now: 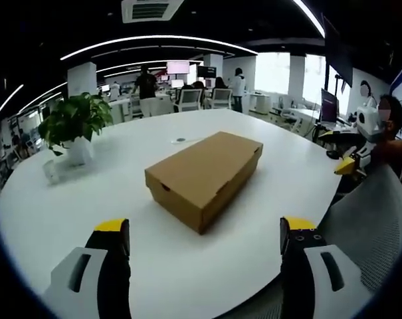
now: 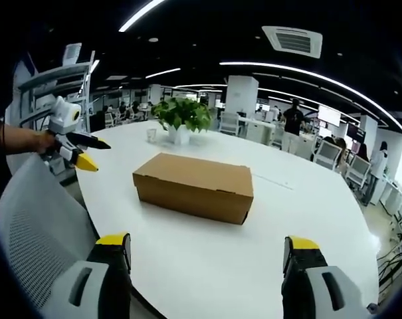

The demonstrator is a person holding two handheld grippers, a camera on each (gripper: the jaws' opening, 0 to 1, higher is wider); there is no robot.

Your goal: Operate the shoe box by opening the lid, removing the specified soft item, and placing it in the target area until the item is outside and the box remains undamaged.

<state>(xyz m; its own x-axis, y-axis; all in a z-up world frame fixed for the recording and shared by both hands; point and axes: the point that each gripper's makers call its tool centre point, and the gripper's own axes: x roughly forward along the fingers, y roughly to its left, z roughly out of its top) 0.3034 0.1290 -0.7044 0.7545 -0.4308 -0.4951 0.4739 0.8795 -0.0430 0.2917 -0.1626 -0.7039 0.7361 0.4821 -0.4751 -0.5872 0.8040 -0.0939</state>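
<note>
White round table (image 1: 267,219), big, office behind. Brown shoe box (image 1: 204,176) lies flat near the table's middle, lid shut (no item visible outside it). Grey mesh chair (image 2: 34,226) at the table edge. Potted plant (image 1: 73,129) further back, well apart from the box. Left gripper (image 1: 204,242): jaws wide apart, holding nothing, short of the box. Right gripper (image 2: 206,256): same, spread wide, nothing between them.
</note>
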